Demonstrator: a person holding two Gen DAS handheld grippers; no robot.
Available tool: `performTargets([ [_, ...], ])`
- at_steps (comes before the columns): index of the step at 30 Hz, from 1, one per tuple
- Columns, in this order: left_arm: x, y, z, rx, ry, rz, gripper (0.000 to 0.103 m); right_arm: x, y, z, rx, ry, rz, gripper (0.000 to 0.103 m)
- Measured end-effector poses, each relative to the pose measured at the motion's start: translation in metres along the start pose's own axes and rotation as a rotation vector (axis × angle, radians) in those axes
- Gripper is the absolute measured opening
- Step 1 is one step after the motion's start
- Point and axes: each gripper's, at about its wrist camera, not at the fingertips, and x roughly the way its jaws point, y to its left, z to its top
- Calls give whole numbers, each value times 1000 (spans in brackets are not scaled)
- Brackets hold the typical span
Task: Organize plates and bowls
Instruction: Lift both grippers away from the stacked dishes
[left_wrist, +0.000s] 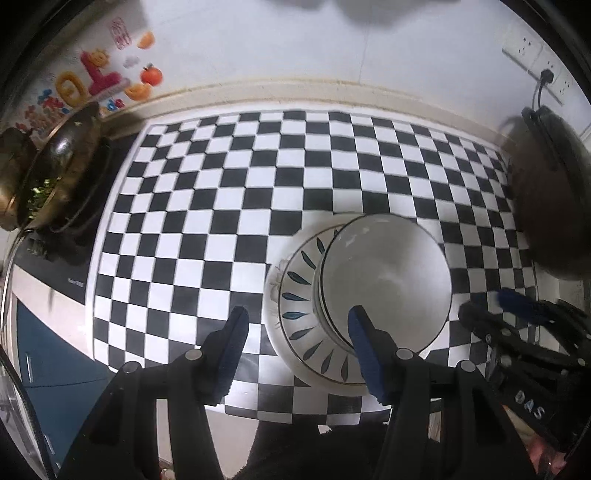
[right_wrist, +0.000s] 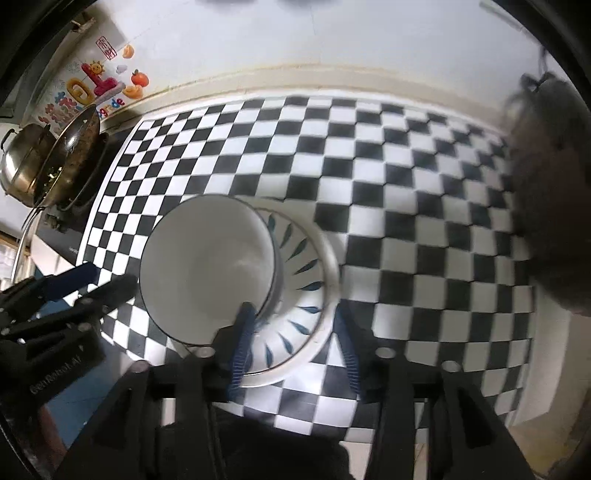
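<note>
Stacking plain white bowl onto leaf-patterned plate, right gripper apparently apart, left gripper spread; next, centre bowl.

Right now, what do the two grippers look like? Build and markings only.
Both are black linkage frames with round silver pivot pins and dark blue ribbed finger pads. White lettering marks the housings: left gripper "GenRobot.AI", right gripper partly "DAS". No cables or sleeves show.
</note>
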Motion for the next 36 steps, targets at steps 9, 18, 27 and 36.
performTargets([
  [9, -39, -8, -13, -15, -87, 60, 86, -66, -6, -14, -16, -178, -92, 99],
  [18, -100, -14, -31, -45, -232, 99, 98, -136, -12, -27, -14, -328, -89, 102],
  [27, -167, -9, -54, -40, -369, 88, 99, -202, 2, -63, 12, -418, -93, 102],
  [36, -235, 24, -102, -11, -486, 28, 100, -288, 42, -137, 78, -564, -168, 102],
])
